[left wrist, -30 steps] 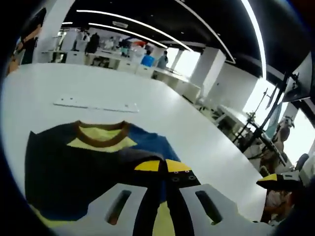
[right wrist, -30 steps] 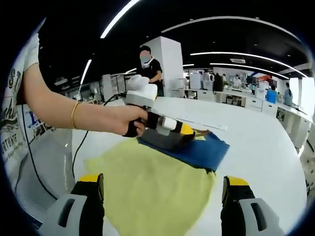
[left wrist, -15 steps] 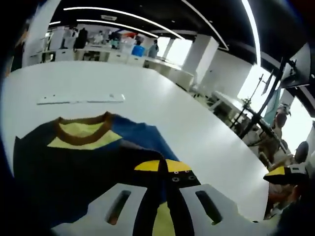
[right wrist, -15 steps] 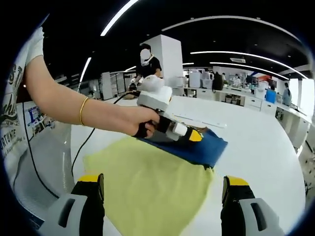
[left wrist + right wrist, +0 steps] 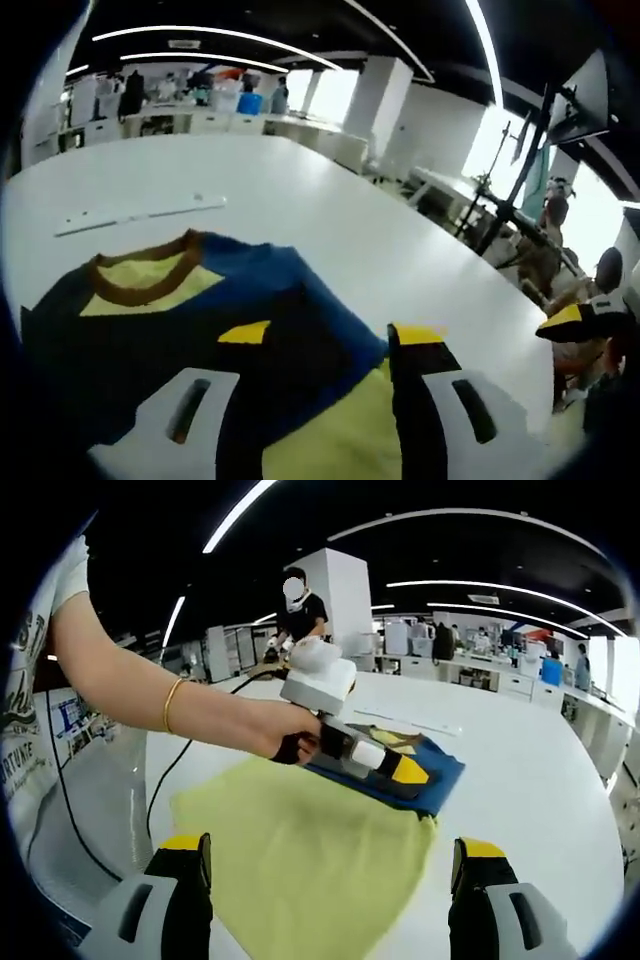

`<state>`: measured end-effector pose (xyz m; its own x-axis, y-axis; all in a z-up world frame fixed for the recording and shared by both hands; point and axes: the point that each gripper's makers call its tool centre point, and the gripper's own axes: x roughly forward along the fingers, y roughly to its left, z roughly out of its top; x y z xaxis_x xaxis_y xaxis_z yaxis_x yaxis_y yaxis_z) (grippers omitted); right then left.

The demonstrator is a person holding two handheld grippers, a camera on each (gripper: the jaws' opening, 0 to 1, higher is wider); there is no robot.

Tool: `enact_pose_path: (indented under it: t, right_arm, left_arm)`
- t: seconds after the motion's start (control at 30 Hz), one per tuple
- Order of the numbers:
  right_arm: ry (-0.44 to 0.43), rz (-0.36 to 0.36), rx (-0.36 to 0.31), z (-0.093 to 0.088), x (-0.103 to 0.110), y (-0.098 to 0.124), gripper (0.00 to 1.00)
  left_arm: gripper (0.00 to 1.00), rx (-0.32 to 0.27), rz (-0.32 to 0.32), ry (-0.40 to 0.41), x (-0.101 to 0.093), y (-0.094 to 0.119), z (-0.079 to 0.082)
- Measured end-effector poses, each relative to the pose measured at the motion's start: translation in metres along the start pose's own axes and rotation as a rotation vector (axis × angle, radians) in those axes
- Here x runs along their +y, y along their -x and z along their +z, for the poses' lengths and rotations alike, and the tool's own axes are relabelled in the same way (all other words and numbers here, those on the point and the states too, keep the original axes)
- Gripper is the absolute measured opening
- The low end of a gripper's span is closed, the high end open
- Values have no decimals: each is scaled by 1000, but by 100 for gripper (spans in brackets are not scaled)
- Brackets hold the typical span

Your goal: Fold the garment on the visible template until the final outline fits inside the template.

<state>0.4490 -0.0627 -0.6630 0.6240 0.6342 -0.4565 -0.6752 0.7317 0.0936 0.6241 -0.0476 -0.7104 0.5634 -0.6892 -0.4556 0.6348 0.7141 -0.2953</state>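
In the left gripper view, the garment [image 5: 170, 320] lies flat on the white worktop [image 5: 330, 230], brown collar toward the far edge where a pale strip [image 5: 140, 213] lies beyond it; its navy and blue upper part runs under the left gripper [image 5: 330, 345], whose jaws stand apart with blue and yellow cloth between them. In the right gripper view, the right gripper [image 5: 330, 865] is spread wide (nothing in it), the yellow body of the garment lying between its jaws, the left gripper resting on the blue part.
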Motion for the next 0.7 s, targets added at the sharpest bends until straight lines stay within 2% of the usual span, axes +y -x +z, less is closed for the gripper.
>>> enact_pose_path:
  t: [0.07,0.17,0.37,0.57,0.7]
  right_arm:
    - [4,6,4,0,1,0,99]
    - [7,14,6,0,3,0,99]
    - [26,54,15,1,10,-4,99]
    - [62,87,42,0,17,-7,99]
    - [83,110,56,0,22,-8,99]
  left_arm:
    - [61,-16,-9,-6,0,5,1]
    - [72,-18,15,-20,6,15,0]
    - [85,-52,-3,-68,10,39,5]
    - [97,-87,-33,-116,6,65,10]
    - [99,-83,-54,-151,1,79,7]
